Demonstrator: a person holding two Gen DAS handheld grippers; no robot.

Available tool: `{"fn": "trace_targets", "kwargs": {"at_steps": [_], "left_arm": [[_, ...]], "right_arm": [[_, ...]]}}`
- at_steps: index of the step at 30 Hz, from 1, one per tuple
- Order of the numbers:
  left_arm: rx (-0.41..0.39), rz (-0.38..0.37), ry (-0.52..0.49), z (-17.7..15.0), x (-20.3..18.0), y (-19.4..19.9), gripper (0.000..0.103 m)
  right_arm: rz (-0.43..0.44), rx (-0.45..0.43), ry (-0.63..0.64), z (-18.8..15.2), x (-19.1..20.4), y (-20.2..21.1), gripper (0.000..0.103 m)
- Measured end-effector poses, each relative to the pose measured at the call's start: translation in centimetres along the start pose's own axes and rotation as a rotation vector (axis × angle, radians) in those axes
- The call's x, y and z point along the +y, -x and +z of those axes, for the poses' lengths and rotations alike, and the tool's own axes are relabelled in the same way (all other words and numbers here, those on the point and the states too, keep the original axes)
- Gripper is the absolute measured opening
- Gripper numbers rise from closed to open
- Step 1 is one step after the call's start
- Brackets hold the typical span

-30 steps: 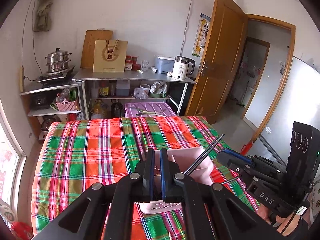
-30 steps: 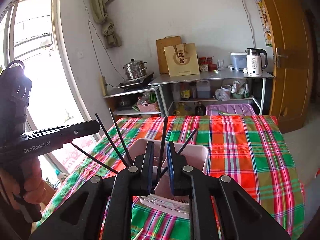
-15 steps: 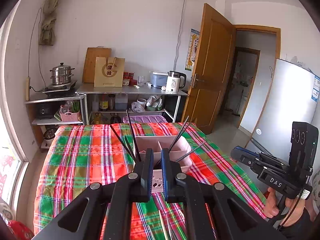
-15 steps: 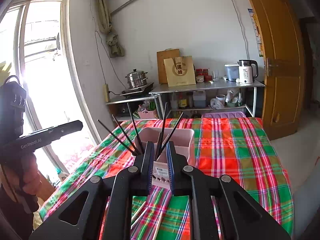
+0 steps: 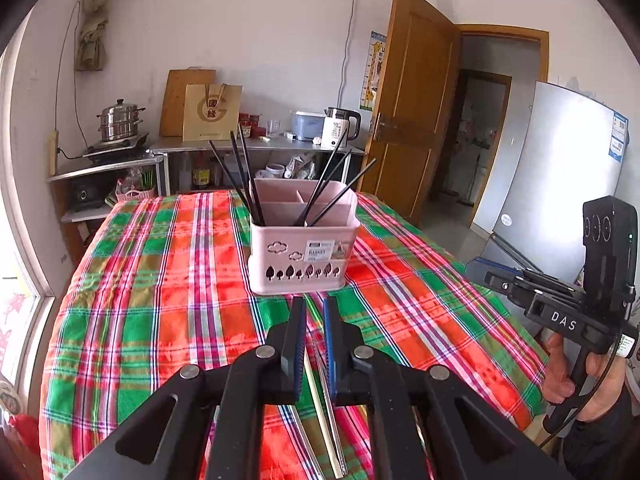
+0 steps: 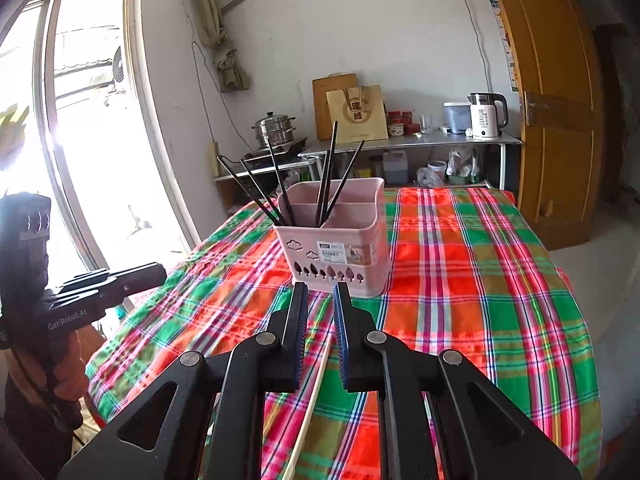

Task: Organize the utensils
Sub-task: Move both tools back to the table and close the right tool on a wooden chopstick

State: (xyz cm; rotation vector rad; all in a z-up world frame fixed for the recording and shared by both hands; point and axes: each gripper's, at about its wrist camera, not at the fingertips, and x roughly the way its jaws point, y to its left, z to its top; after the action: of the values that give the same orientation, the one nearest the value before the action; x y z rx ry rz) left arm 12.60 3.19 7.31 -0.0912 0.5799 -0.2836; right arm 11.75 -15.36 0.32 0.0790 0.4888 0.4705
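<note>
Left tool (image 5: 314, 322): jaws nearly closed, narrow gap, nothing gripped. Right tool (image 6: 320, 312): jaws slightly wider apart, also empty. Both hang over the near part of the plaid tabletop (image 5: 168, 280), pointing down-forward at the pink basket (image 5: 302, 256).

Loose utensils lie on the cloth right under the tools: pale chopsticks (image 5: 320, 412) show through the left tool's gap, and one pale stick (image 6: 310, 396) runs beneath the right tool. Basket stands upright mid-tabletop, just beyond both fingertips; black chopsticks (image 5: 244, 180) already lean in its compartments, one group at the left side, another toward the centre/right.

Step, as I read it: between placements, lining up the next pick from the loose pile. Next move calls for opening one tool, dropping onto a single stick, pinching along its length so it doesn't roll, then lifting clear of the basket rim. Thin sticks on soft cloth = easy to miss or grab two.

Versus a second ago: both tools have pulled back and lower; the basket was right up against the fingers, now it's fully visible ahead. Jaw gaps look about the same.
</note>
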Motion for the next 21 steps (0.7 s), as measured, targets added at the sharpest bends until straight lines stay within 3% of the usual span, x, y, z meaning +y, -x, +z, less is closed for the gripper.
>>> {"fn": "trace_targets", "kwargs": {"at_steps": [8, 21], "left_arm": [[0.053, -0.003, 0.016, -2.5, 0.5, -1.1, 0.007], [0.167, -0.001, 0.028, -3.9, 1.4, -5.5, 0.008]], "right_arm": [[-0.003, 0.03, 0.001, -1.4, 0.1, -0.1, 0.013], [0.016, 0.132, -0.005, -3.4, -0.2, -3.7, 0.013]]}}
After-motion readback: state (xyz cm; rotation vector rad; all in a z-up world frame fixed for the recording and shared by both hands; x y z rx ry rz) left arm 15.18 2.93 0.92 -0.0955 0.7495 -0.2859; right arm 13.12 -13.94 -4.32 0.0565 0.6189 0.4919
